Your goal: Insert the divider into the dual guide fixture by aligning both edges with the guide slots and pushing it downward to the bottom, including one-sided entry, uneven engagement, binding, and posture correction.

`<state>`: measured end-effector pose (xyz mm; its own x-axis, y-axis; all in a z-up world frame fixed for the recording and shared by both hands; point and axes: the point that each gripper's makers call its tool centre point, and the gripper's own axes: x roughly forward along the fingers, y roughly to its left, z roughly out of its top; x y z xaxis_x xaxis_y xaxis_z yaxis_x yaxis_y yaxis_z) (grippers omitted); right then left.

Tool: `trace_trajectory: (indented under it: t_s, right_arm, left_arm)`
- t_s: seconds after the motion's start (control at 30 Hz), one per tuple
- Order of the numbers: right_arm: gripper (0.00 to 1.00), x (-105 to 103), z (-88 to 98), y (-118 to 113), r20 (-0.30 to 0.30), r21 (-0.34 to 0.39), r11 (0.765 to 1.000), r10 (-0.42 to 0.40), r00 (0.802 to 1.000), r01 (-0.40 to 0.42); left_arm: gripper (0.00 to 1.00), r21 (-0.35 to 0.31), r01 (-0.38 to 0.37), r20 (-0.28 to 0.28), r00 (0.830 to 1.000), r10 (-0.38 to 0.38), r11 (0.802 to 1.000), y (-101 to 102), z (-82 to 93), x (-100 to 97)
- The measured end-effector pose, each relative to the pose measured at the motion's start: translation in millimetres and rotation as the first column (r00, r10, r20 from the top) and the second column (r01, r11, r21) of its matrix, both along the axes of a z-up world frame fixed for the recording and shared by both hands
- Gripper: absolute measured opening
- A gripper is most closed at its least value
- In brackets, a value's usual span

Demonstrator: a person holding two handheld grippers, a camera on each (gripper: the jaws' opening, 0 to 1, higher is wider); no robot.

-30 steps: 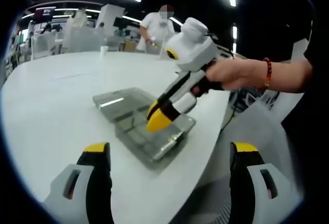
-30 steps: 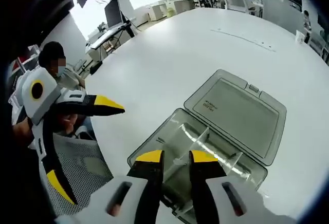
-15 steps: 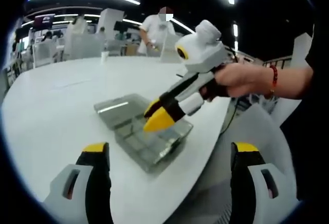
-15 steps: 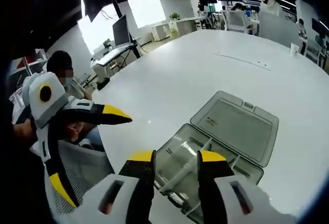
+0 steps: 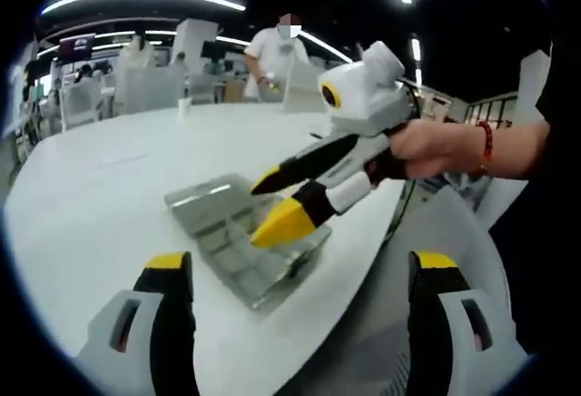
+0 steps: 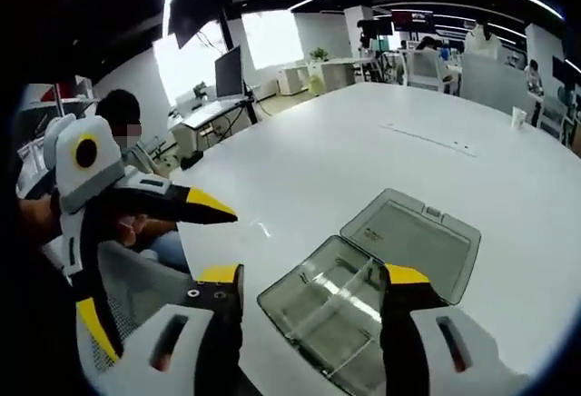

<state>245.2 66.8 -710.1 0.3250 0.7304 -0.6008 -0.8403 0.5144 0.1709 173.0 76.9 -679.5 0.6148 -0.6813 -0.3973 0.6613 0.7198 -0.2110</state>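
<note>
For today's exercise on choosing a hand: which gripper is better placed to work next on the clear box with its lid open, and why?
The right gripper, probably. In the left gripper view it hangs just above the clear box with jaws open, and its own view looks straight into the compartments. The left gripper is held off the table edge, away from the box.

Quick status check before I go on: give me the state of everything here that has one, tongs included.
Box: open, lying flat on the table.
Lid: folded back flat on the table.
Dividers: seated inside the box.
Right tongs: open, empty, above the box.
Left tongs: open, empty, off the table edge.
</note>
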Motion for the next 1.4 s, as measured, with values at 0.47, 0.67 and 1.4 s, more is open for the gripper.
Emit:
trace_trajectory:
  t_s: [0.47,0.67,1.4]
  right_arm:
    - [0.67,2.5,12.2,-43.3,0.022,0.025,0.999,-0.043,0.999,0.043]
    - [0.72,3.3,9.9,-65.3,0.045,0.021,0.999,-0.026,0.999,0.025]
    - [0.75,21.0,5.9,-139.2,0.025,0.085,0.992,-0.098,0.995,0.096]
  left_arm:
    - [0.99,0.0,-0.015,0.038,0.999,0.015,1.0,-20.5,13.0,4.8]
    - [0.99,0.014,-0.045,0.037,0.998,0.045,0.999,-25.2,9.4,11.5]
    - [0.99,0.004,-0.104,0.037,0.994,0.103,0.995,-62.2,4.7,32.9]
